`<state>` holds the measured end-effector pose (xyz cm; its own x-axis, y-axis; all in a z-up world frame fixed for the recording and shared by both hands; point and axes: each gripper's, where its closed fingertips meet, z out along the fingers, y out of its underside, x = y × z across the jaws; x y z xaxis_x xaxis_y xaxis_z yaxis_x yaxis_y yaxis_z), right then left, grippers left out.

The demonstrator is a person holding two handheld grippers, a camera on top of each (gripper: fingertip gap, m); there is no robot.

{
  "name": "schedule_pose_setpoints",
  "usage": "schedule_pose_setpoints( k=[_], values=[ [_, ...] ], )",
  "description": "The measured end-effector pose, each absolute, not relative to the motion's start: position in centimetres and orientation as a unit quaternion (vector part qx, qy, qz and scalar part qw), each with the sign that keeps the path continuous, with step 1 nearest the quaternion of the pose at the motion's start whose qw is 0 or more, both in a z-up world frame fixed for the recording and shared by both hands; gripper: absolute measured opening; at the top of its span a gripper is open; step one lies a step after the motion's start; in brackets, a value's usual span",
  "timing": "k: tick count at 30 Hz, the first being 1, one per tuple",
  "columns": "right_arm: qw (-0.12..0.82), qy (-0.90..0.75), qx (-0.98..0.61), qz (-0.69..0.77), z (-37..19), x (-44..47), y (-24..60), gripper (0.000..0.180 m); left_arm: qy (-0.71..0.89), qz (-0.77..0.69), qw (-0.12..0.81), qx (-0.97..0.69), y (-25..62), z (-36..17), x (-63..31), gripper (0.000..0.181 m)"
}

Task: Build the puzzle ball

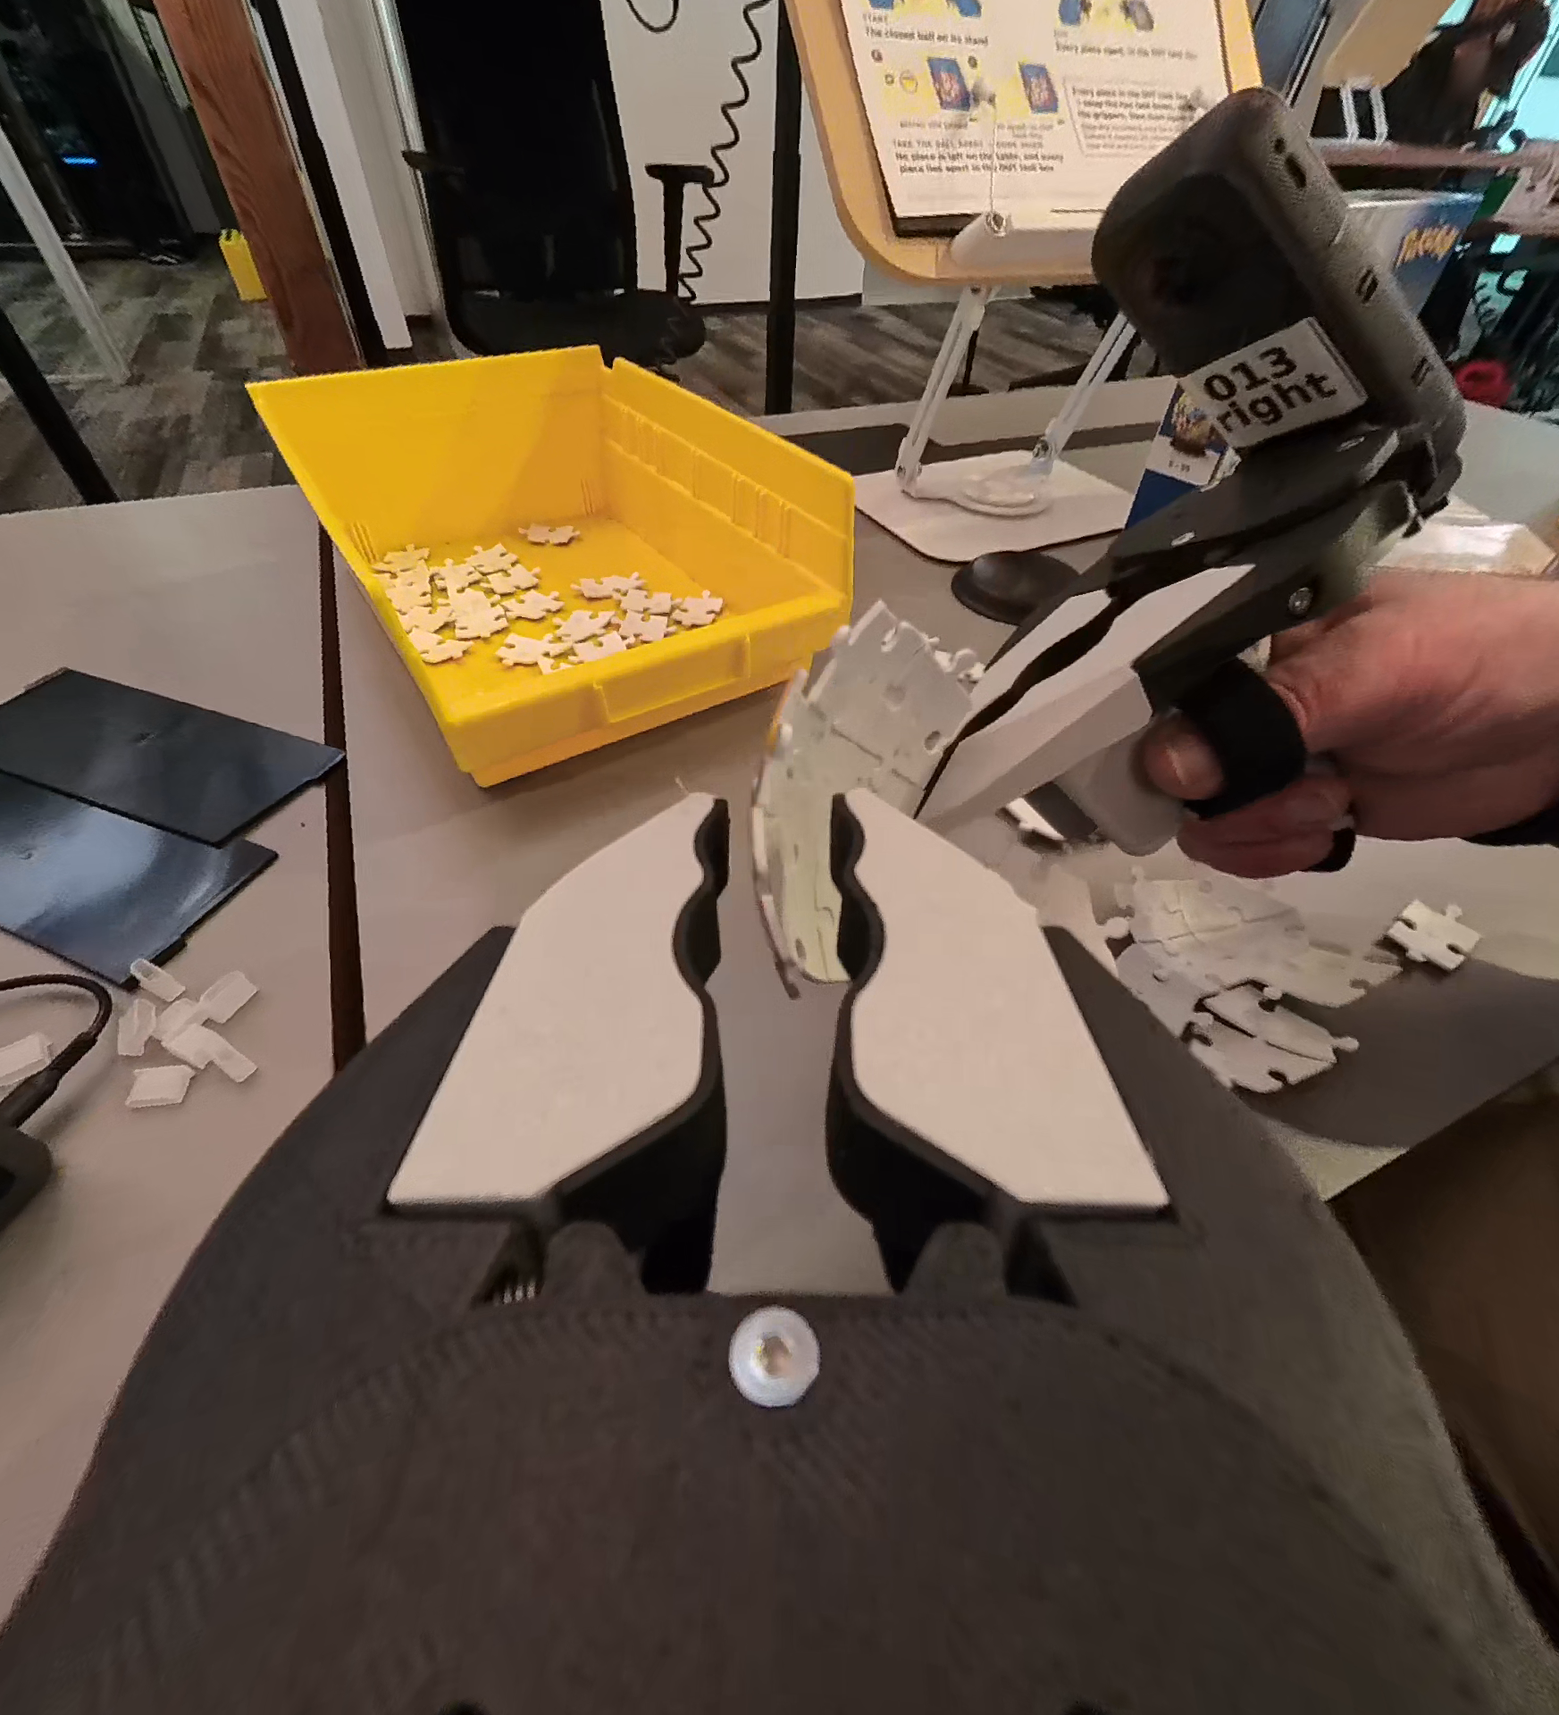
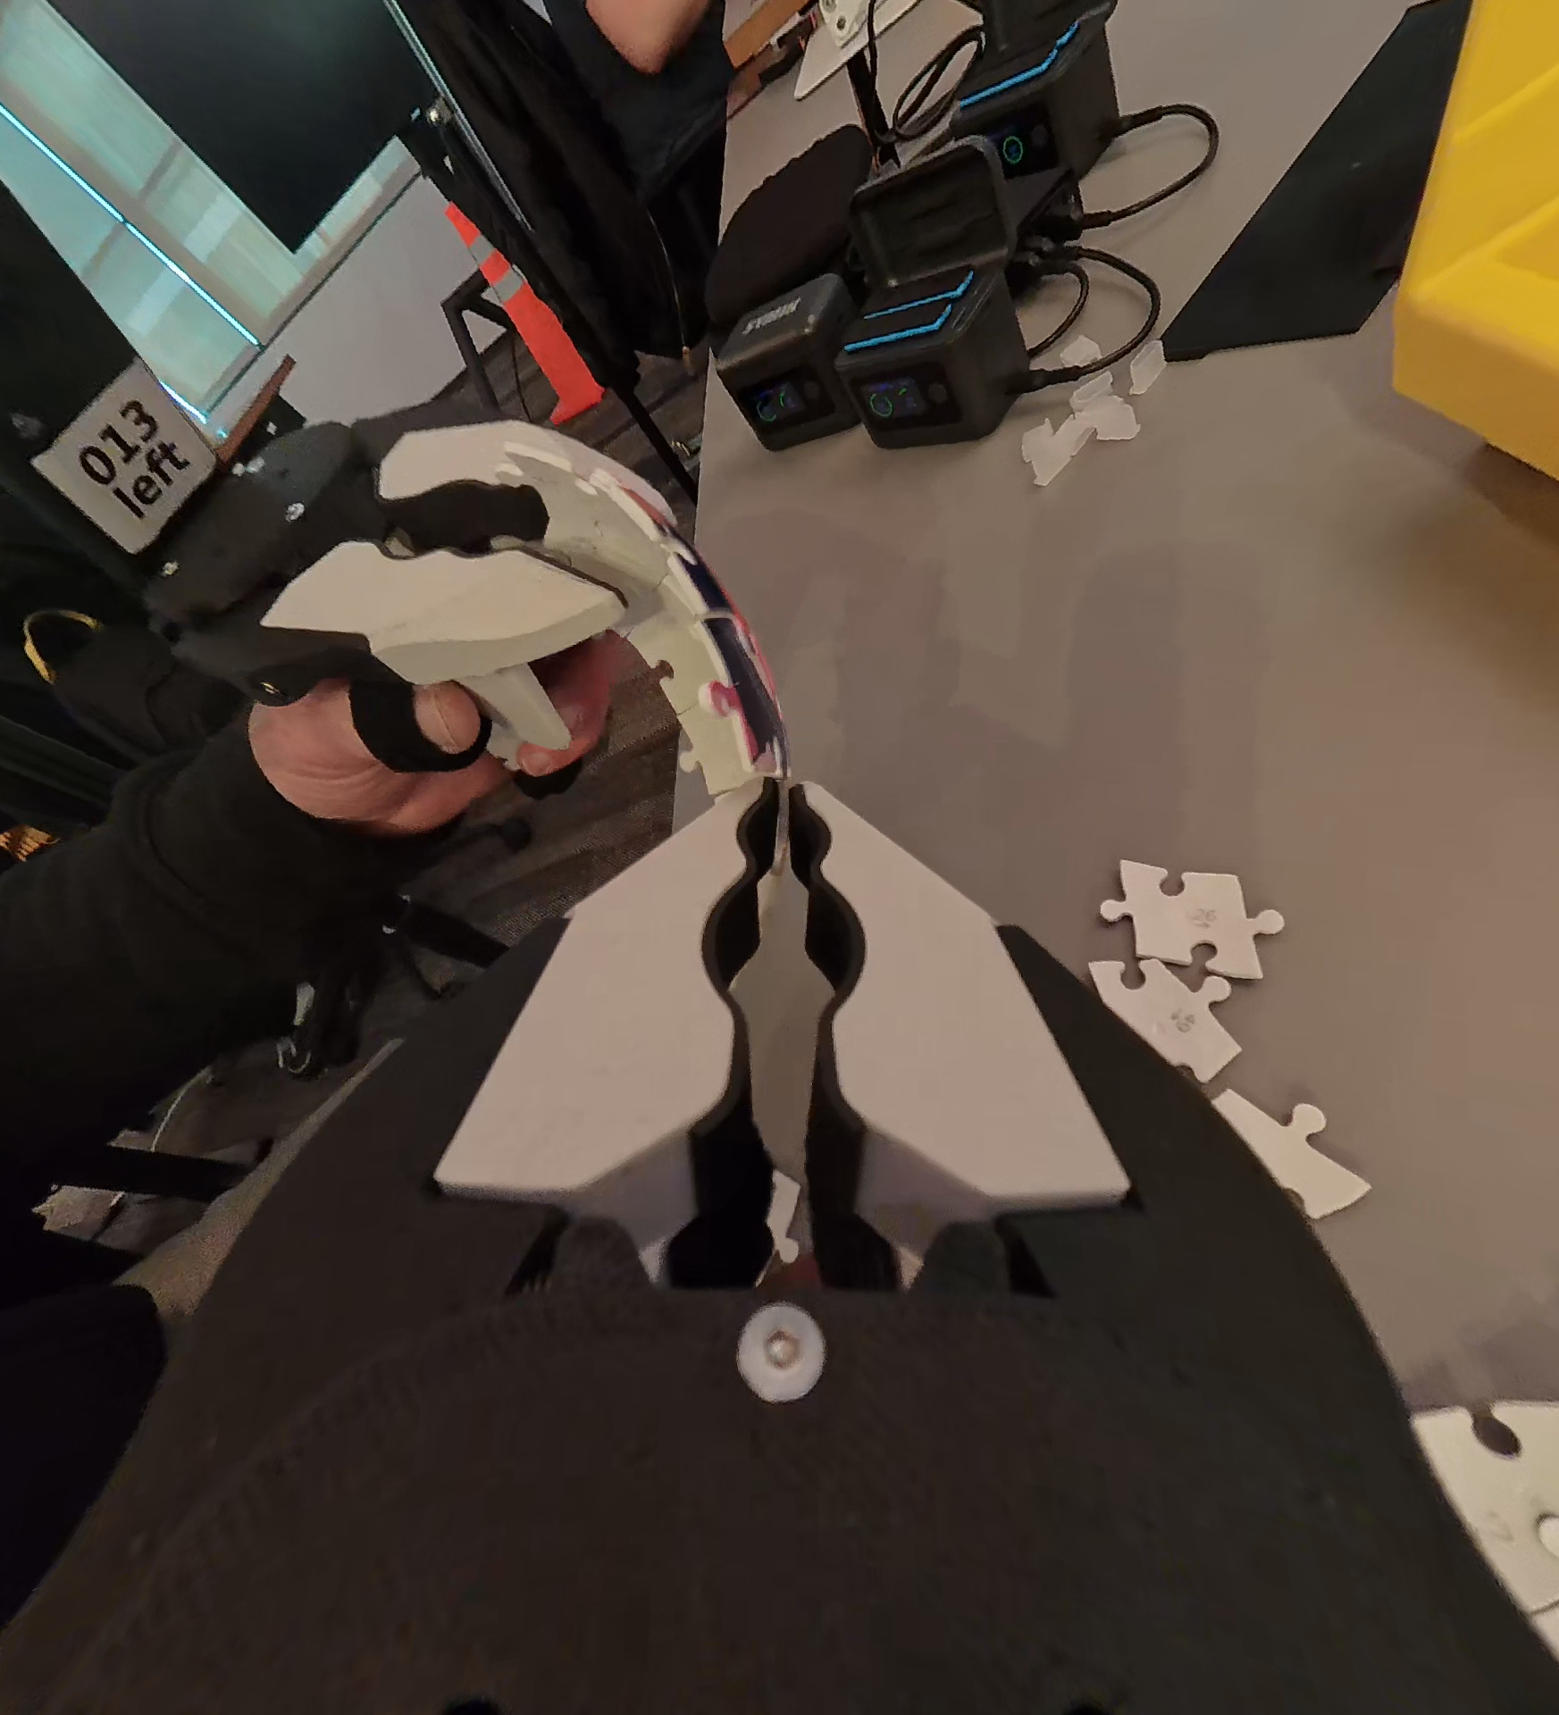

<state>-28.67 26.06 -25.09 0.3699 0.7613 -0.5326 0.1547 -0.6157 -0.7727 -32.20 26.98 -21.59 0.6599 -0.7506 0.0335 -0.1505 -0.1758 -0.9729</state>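
A curved, part-built section of the puzzle ball (image 1: 859, 724) is held in the air between both grippers. Its inner face is white. Its outer face shows blue, red and white print in the right wrist view (image 2: 729, 659). My left gripper (image 1: 780, 821) is shut on the section's lower edge, and it also shows in the right wrist view (image 2: 636, 575). My right gripper (image 2: 780, 803) is shut on the section's other edge, and it reaches in from the right in the left wrist view (image 1: 952, 733). A second joined patch of white pieces (image 1: 1221, 974) lies on the grey table below.
A yellow bin (image 1: 757, 520) at the back holds several loose white pieces (image 1: 525, 603). Dark sheets (image 1: 107, 789) and small clear plastic bits (image 1: 181, 1030) lie at the left. Loose pieces (image 2: 1193, 919) lie beside my right gripper. Black devices with cables (image 2: 924, 371) stand near the table edge. Some 6 cm of space lies between my two pairs of fingers.
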Motion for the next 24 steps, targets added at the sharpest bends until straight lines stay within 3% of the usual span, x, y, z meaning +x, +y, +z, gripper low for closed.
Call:
schedule_pose_setpoints(
  k=[18, 24],
  values=[
    [0.307, -0.354, -0.759, 0.451, -25.5, -29.2, 24.8, 0.0, 0.377, -0.237, 0.526, -0.724, 26.2, -22.3, -31.9, 0.004],
    [0.3, -0.351, -0.751, 0.472, -25.2, -29.3, 24.6, 0.0, 0.362, -0.282, 0.519, -0.721, 25.9, -22.0, -31.8, 0.012]
  ],
)
